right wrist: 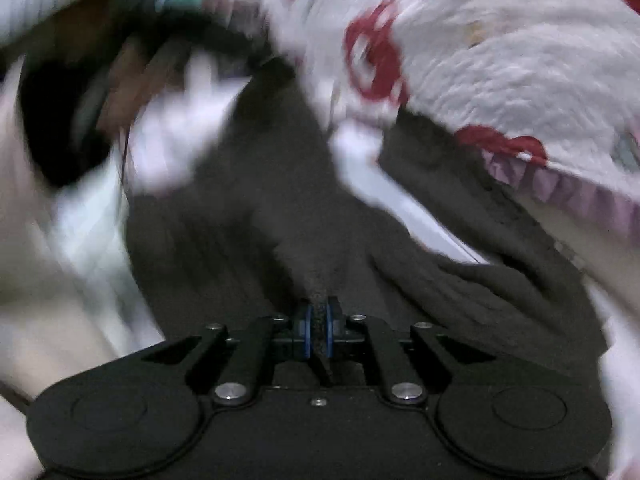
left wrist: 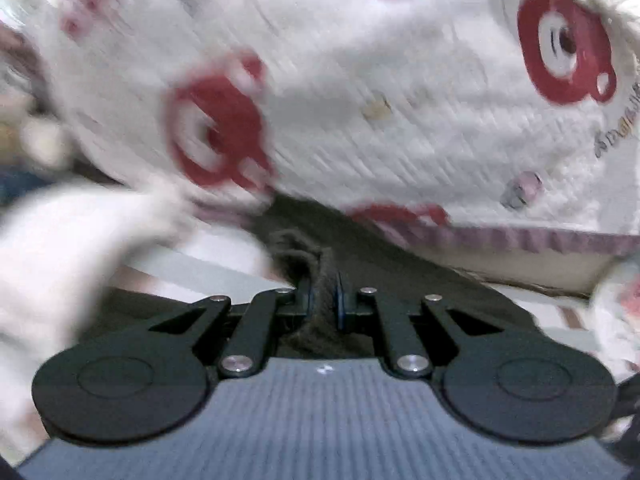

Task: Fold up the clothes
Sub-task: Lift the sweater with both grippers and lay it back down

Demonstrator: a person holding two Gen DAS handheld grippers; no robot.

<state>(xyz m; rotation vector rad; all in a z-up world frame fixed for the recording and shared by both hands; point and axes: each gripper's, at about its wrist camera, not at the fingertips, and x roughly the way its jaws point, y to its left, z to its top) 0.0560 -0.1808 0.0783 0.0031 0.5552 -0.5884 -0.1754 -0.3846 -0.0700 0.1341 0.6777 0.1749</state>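
A white quilted blanket with red prints (left wrist: 360,92) is filling the space ahead of you. The dark grey garment (right wrist: 256,208) is hanging below it, stretching away from both tools. Your left gripper (left wrist: 325,300) and right gripper (right wrist: 319,330) are each pinching its edge, jaws nearly together.

Dark garment (right wrist: 248,240): matt, fuzzy knit cloth, coarse at its edge.
White quilt (left wrist: 400,92): textured, stitched cloth with red prints and a ribbed mauve trim.
Left gripper (left wrist: 324,300), right gripper (right wrist: 319,328): matt black plastic, bright metal rivets, blue-rimmed pads.
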